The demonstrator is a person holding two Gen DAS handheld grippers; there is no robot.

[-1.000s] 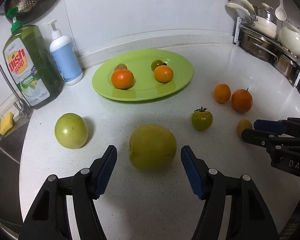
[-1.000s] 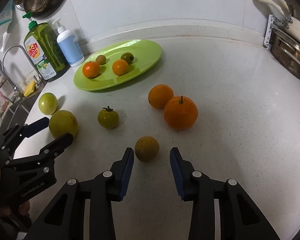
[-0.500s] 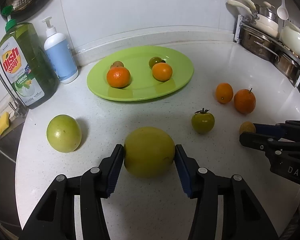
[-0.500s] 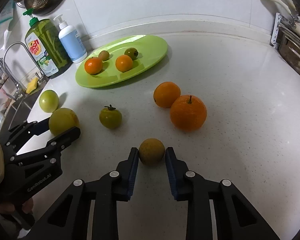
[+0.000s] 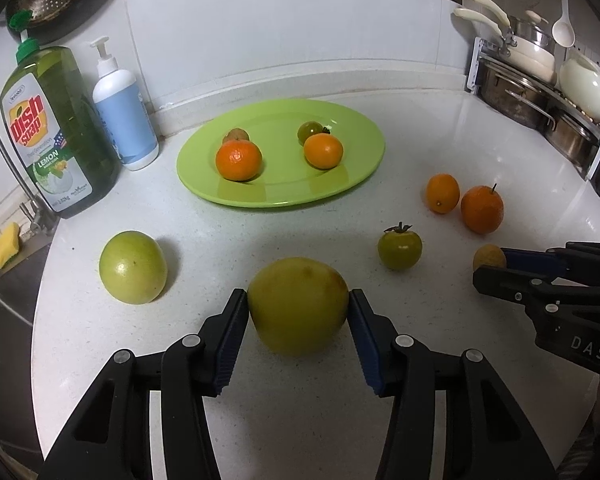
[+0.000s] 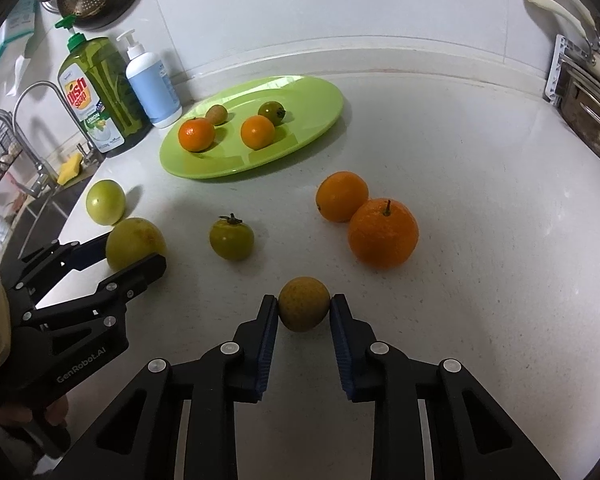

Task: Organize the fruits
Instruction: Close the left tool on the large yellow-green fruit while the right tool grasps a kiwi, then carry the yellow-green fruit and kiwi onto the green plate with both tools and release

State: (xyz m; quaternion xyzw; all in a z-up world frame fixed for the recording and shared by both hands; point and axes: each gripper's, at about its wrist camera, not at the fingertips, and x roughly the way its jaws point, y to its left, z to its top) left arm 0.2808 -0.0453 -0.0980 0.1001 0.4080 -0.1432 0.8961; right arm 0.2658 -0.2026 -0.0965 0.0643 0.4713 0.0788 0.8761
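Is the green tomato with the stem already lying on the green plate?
No, the stemmed green tomato sits on the white counter, apart from the green plate, between the two grippers.

I see a white speckled counter (image 5: pixel 292 420) carrying: green plate (image 5: pixel 364 160), dish soap bottle (image 5: pixel 52 128), pump bottle (image 5: pixel 124 116), two oranges (image 6: pixel 382 234), green tomato (image 5: pixel 399 249), pale green fruit (image 5: pixel 133 267), yellow-green fruit (image 5: pixel 298 304), small brownish fruit (image 6: pixel 304 309).
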